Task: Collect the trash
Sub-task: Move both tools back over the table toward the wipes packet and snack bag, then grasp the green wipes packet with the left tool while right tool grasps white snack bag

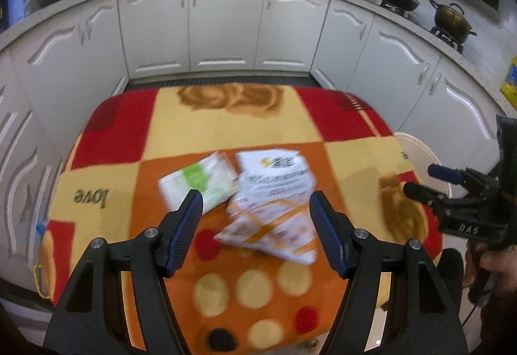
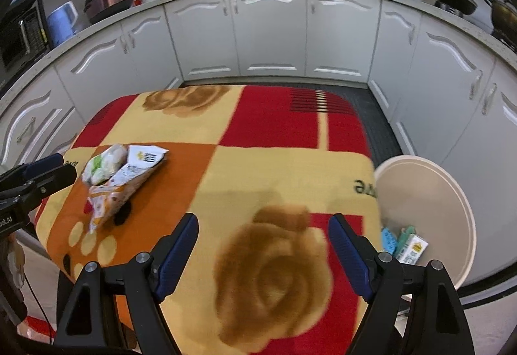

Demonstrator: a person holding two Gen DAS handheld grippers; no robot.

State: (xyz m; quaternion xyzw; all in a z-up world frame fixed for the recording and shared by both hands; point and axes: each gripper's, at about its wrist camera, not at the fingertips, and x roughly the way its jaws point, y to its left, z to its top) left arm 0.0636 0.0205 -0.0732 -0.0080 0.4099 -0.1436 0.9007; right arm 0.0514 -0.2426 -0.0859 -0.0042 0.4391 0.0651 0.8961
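I am standing in a kitchen with white cabinets (image 1: 226,28) curving around a low surface (image 2: 274,167) covered by a red, orange and cream blanket. The trash I am after is lying on the orange patch: a green-and-white wrapper (image 1: 197,180) touching an orange-and-white snack bag (image 1: 274,209), the wrapper at about ten o'clock from the bag. I am holding my left gripper (image 1: 255,216) over them with its jaws apart and nothing between the pads. My right gripper (image 2: 263,245) is hanging wide and empty above the brown rose print, with the cream bin (image 2: 429,193) at three o'clock beside the surface, a small carton (image 2: 412,248) and blue scraps already inside.

I am judging the risk to be in the grasp: the two packets are overlapping, so closing on one could drag or flick the other off the edge. The bag looks thin and crinkly and may slip from the pads, or I may pinch the blanket along with it.
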